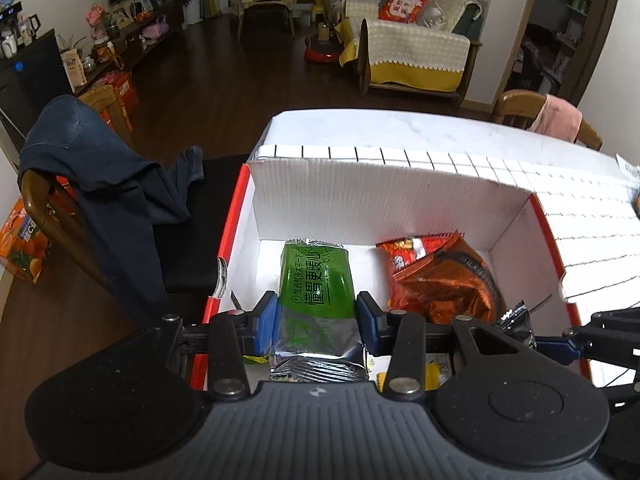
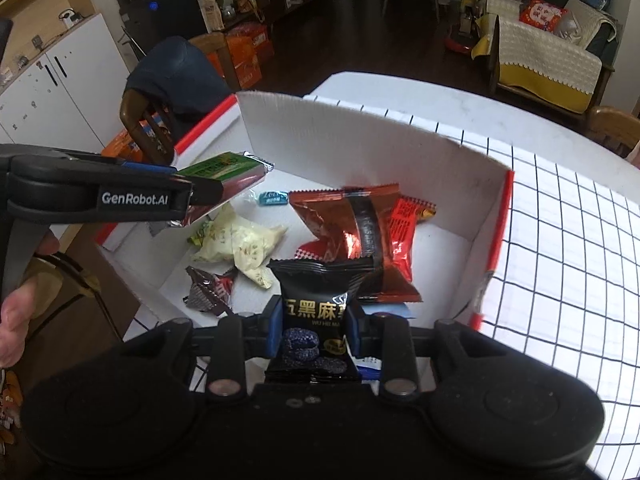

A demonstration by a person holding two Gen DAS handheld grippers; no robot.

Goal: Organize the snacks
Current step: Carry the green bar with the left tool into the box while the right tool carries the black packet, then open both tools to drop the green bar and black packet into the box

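Nearest the right wrist camera, the right gripper (image 2: 313, 322) has its blue pads clamped on a black sesame snack packet (image 2: 313, 320), which stands upright between them at 6 o'clock, above the near end of the white box (image 2: 360, 140). At 12 o'clock from that packet, a dark red foil packet (image 2: 352, 236) lies on the box floor, overlapping a brighter red packet (image 2: 404, 236) toward 1 o'clock. At 10 o'clock rest a pale yellow-green packet (image 2: 240, 246) and, nearer, a small brown foil wrapper (image 2: 210, 290). A small blue candy (image 2: 274, 197) lies farther back at 11 o'clock. The left gripper (image 2: 240, 176) enters at 9 o'clock, held by a hand (image 2: 24, 308), and carries a green and silver packet (image 2: 228, 180) clear of the box floor.

Seen from the left wrist camera, the left gripper (image 1: 316, 316) grips the green and silver packet (image 1: 318, 300) at medium width, blue pads pressed on both of its long sides. Beyond it, at 1 o'clock, a crumpled orange-red packet (image 1: 440, 276) lies against the box's right side. The white box (image 1: 380, 200), with red outer edges, sits on a grid-patterned tablecloth (image 1: 580, 220) over a white table (image 1: 400, 128). At 9 o'clock, a dark blue garment (image 1: 100, 160) hangs over a wooden chair (image 1: 44, 208). Farthest, at 1 o'clock, stands a sofa with a cream and yellow cover (image 1: 412, 60).
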